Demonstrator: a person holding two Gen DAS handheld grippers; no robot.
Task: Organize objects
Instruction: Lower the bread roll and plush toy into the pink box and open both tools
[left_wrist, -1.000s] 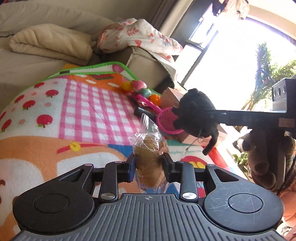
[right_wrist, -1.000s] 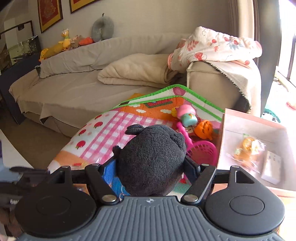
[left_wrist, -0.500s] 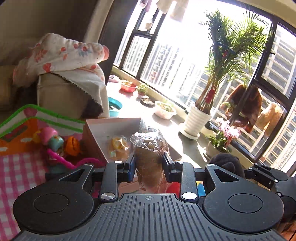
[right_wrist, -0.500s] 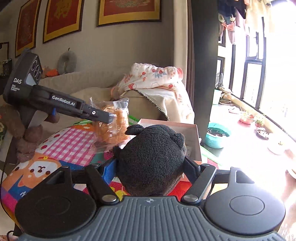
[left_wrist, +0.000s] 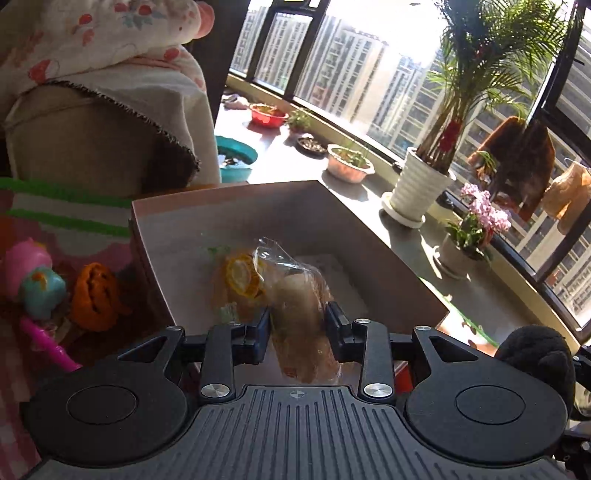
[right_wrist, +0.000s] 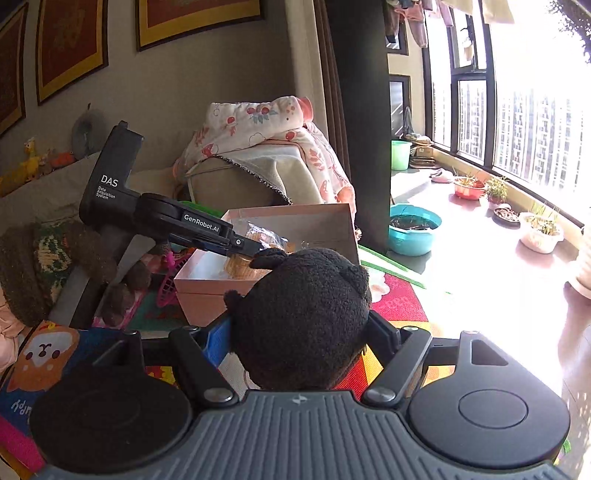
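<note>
Box (left_wrist: 229, 225) now under left claw (left_wrist: 297, 326) — snack bag (left_wrist: 303, 314) gripped.

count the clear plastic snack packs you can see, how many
2. One snack pack is gripped in the left gripper over the pink box; an orange snack pack lies inside that box. More may be hidden.

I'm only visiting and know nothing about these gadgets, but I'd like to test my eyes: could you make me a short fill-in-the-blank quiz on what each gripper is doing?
1. The left gripper is shut on a wrapped ____.
2. The right gripper clamps a plush toy coloured ____.
3. The left gripper holds its load above the open pink ____.
4. Beside the box, on the play mat, lies a small orange ____.

Missing words: pastry; black; box; pumpkin
</note>
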